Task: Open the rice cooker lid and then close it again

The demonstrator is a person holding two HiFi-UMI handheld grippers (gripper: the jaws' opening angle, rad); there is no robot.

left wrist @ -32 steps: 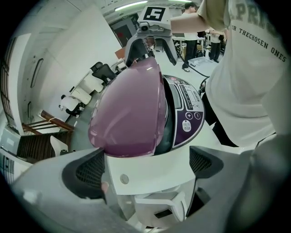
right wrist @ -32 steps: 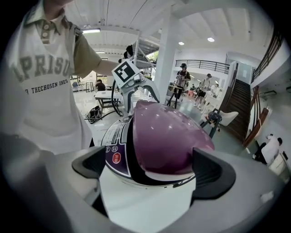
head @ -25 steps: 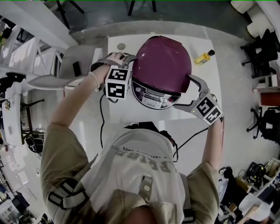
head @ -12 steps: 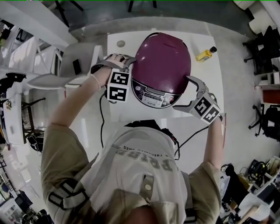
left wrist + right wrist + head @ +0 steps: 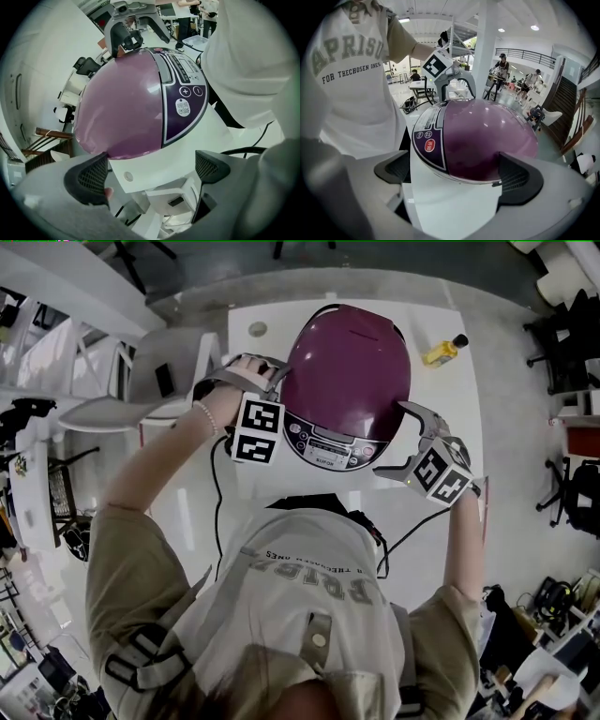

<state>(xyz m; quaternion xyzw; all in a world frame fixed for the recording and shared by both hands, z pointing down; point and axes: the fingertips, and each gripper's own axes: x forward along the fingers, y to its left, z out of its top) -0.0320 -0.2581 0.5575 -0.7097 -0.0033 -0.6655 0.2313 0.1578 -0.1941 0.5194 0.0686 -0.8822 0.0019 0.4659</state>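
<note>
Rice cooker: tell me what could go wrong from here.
1. The left tongs and right tongs stand open on either side of the glossy domed lid; a pad could slip off that curve.
2. Nothing grips the rice cooker, so a one-sided push may slide it on the table.
3. The black cord hangs by the left arm and might snag.

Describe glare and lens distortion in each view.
Head view: fisheye bows the table edges; even light, soft sheen on the lid. Left gripper view: dark round vignette, small glints on the lid. Right gripper view: same vignette, faint reflections on the lid.
</note>
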